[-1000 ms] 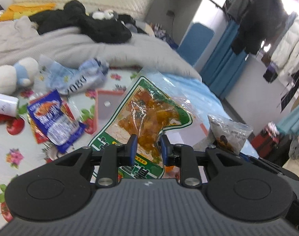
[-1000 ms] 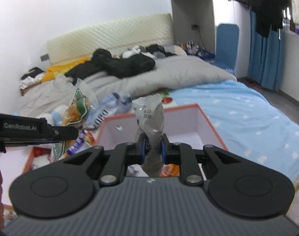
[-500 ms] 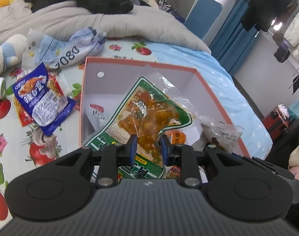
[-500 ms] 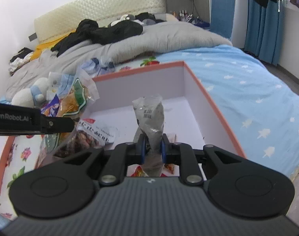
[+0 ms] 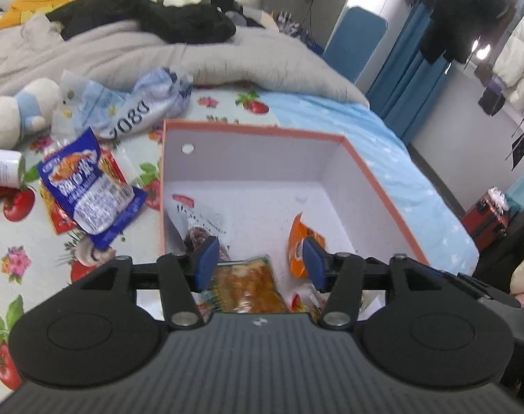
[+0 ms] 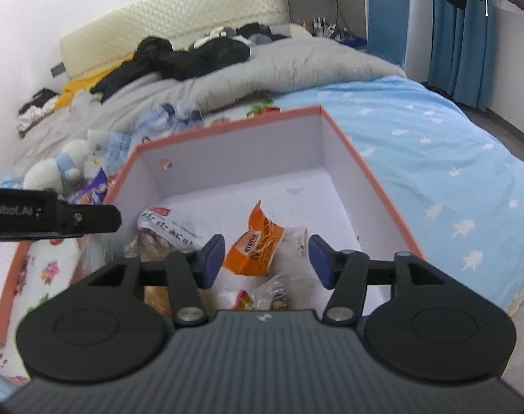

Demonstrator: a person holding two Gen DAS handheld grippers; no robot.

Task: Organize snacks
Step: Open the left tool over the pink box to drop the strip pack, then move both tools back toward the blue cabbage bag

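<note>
1. The left gripper (image 5: 258, 262) is hovering over the near end of the pink-rimmed box (image 5: 251, 127); its jaws are opening, with nothing pressed between the blue pads. A green-edged packet of orange pieces (image 5: 246, 284) is lying in the box just below that gap.
2. The right gripper (image 6: 266, 260) is hanging over the same end of the box (image 6: 227, 125), jaws likewise opening and gripping nothing. A crinkled clear packet (image 6: 272, 295) is sitting in the box beneath it, beside an orange packet (image 6: 253, 248).
3. A white packet with dark contents (image 6: 169, 231) is resting against the box's left wall.
4. Outside the box, to its left on the fruit-print sheet, a blue-and-white snack bag (image 5: 88, 189) is lying on top of a red packet (image 5: 60, 219), and a pale blue crumpled bag (image 5: 141, 107) is sitting beyond the box's far-left corner.
5. By my reading, those loose bags are what is remaining to gather.
6. They are looking light, soft and crinkly, with slick film that may be slipping under the pads; the contents could be crushing if squeezed through the middle.
7. The safer hold is likely the flat sealed edge or a corner of each bag, pinched firmly so that the bag is hanging below the jaws.
</note>
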